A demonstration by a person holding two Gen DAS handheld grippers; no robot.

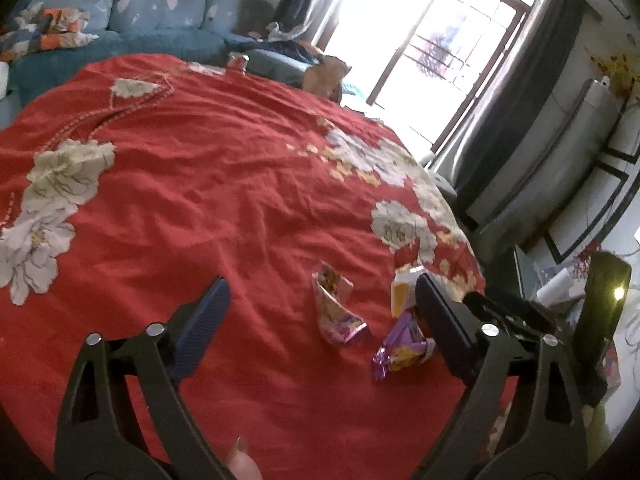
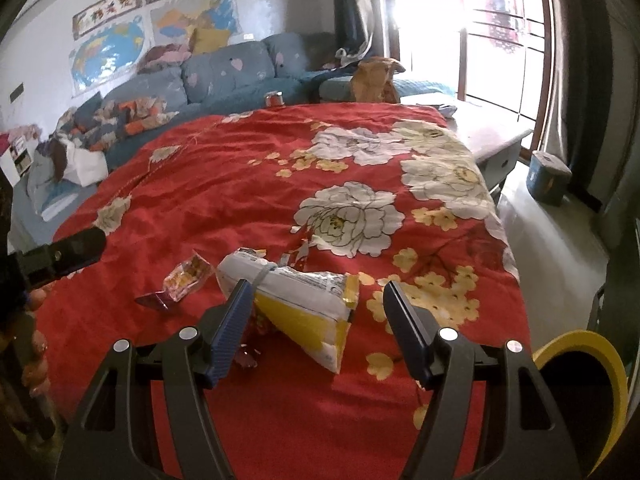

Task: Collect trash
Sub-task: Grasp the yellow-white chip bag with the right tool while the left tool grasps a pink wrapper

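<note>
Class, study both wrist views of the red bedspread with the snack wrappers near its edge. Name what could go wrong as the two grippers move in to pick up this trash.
1. The yellow bag lies nearer the right gripper's left finger, so closing could push it aside.
2. The wrinkled bedspread could get pinched along with the flat pink wrapper.
3. The purple wrapper sits beside the left gripper's right finger, near the bed's edge; a nudge might knock it off.

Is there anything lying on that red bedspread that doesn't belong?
Yes: litter on the red floral bedspread. A crumpled white-and-yellow snack bag lies opened, with a pink wrapper and a purple foil wrapper beside it.
</note>
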